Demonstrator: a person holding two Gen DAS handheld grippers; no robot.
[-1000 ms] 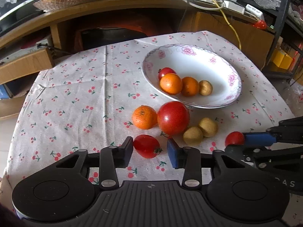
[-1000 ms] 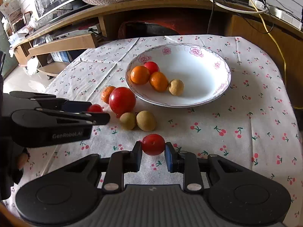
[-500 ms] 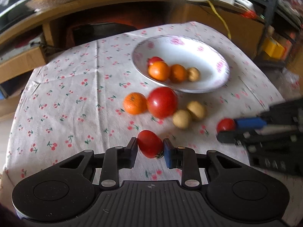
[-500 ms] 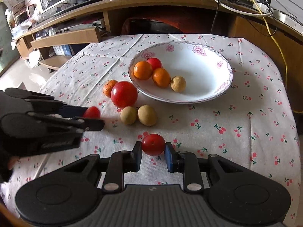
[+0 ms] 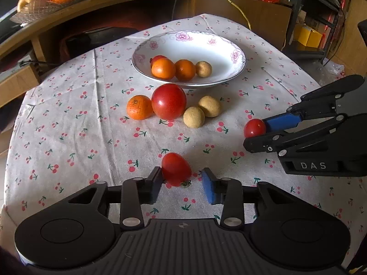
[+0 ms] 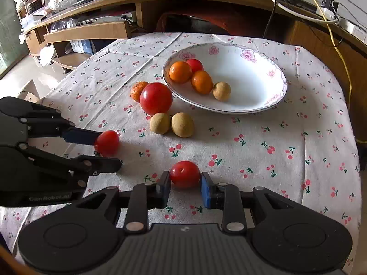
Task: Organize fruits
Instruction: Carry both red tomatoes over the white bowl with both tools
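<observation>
Left gripper (image 5: 181, 183) now wider than half second ago: released, tomato (image 5: 175, 168) touching only its 9 o'clock finger, on tablecloth (image 5: 68, 126). Bowl (image 5: 229, 45) at 12 o'clock.
Right view: right gripper (image 6: 185, 186) clenched on second tomato (image 6: 184, 174); bowl at 1 o'clock.

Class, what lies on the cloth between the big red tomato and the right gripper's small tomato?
Two round tan fruits, touching each other; the right wrist view shows it.

"DAS" on right hand-held gripper (image 5: 253, 135) body (white capitals), "GenRobot.AI" on left hand-held gripper (image 6: 107, 150) body
</observation>
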